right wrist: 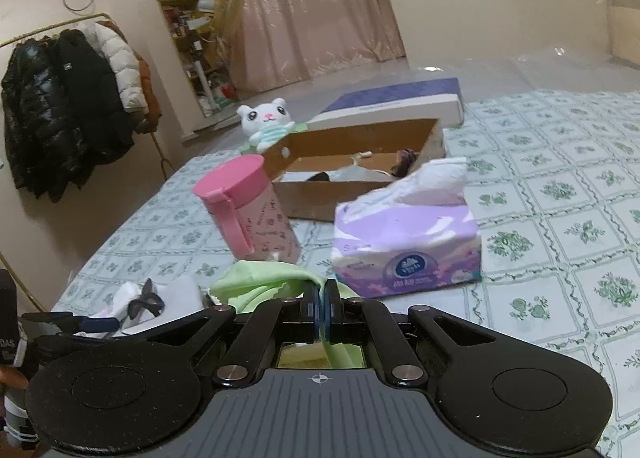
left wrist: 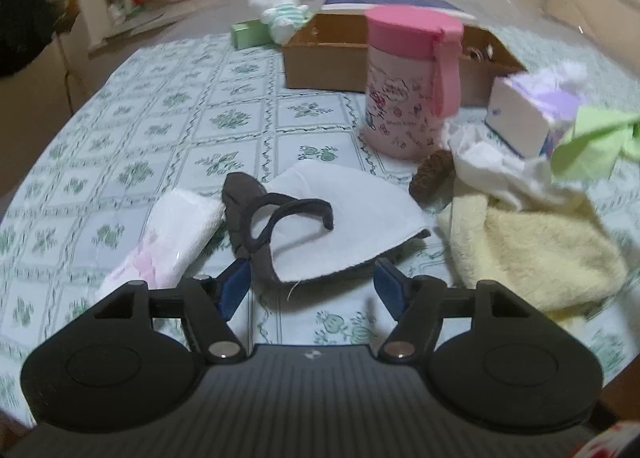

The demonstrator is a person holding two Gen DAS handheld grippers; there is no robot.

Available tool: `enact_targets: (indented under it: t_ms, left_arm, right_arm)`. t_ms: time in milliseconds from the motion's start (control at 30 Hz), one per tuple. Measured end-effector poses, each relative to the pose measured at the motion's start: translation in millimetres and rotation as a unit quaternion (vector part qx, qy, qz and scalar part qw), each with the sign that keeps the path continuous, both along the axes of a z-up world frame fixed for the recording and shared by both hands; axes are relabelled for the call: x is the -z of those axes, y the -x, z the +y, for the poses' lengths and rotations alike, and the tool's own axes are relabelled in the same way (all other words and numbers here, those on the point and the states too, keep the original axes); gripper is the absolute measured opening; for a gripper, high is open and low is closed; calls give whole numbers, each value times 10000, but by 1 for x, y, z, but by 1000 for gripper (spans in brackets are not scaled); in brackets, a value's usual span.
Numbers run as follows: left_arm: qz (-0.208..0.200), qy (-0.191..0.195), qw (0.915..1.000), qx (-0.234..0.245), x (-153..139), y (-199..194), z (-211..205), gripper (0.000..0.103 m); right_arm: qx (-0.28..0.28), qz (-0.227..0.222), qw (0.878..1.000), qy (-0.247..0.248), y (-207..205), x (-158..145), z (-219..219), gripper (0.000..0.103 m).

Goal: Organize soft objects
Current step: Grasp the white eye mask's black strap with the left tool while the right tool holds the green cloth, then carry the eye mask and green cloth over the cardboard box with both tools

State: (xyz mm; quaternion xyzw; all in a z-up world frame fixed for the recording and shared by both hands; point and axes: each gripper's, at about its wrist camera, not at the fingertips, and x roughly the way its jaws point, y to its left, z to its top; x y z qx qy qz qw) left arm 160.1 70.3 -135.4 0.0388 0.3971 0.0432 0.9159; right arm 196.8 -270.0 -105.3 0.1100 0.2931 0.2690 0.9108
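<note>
My left gripper [left wrist: 312, 282] is open, low over the table, its blue pads either side of the near edge of a grey-and-white face mask [left wrist: 320, 217] with dark ear loops. A folded white and pink cloth [left wrist: 168, 238] lies to its left, a pale yellow fluffy towel [left wrist: 528, 250] to its right. My right gripper [right wrist: 320, 298] is shut on a light green cloth [right wrist: 264, 282], held above the table; the cloth also shows at the right edge of the left wrist view [left wrist: 592, 141]. An open cardboard box [right wrist: 360, 165] sits behind, with a white plush toy [right wrist: 266, 121] at its far corner.
A pink lidded cup [left wrist: 408, 85] and a purple tissue box [right wrist: 404, 238] stand in front of the cardboard box. A brown knitted piece [left wrist: 434, 173] and crumpled white tissue [left wrist: 492, 165] lie by the cup. A small green box [left wrist: 248, 33] and a flat blue-lidded box [right wrist: 400, 101] sit at the back.
</note>
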Motion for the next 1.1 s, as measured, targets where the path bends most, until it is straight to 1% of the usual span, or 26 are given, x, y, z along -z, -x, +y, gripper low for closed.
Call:
enact_targets:
  t_ms: [100,200,300,367,433,467,500,533,600,633,700,833,1100]
  left_arm:
    - [24,-362,9990,262,10,-4,-7,66]
    - [-2,-740,9965,379,18,-10,-11,66]
    - [-65,-880,9951,452,21,-16,-10,66]
    - [-76,-904,9945,528,23,-21,-10,62]
    - [-93,-918,9939,603,24,-24,-10,41]
    - [-96,-904,9938,643,24,-26,-10,36]
    - [-90,-871,9939,676,24,-27,-9,23]
    - [-93,-811,9942,693,23,-28,-8,13]
    - [-142,-729,9946,731,20,-28,-7,11]
    - [-203,-747,9943,738,18,-28,-7,10]
    - [-290,-778,9938,733,15,-27,-6,9]
    - [-394,-715,9944,669,4,-28,-1,9]
    - [-517,-417,9967,458,-22,-31,11,8]
  right_arm:
    - [75,51,10000,30,-3,3,-3,2]
    - [156,110,9998,65,-6,5,-6,3]
    - [213,167,9996,70,-9,7,-8,2]
    - [235,192,9995,101,-10,8,-8,3]
    - [249,229,9993,126,-11,10,-8,3]
    - [256,235,9993,127,-11,10,-8,2]
    - [262,238,9993,128,-10,10,-8,2]
    - [269,239,9993,133,-10,10,-8,3]
    - [278,242,9992,133,-10,10,-8,2]
    - [282,242,9992,135,-9,9,-8,2]
    - [298,237,9992,135,-10,9,-8,3]
    - [329,242,9991,132,-10,6,-8,3]
    - [358,198,9991,88,-16,-4,-7,3]
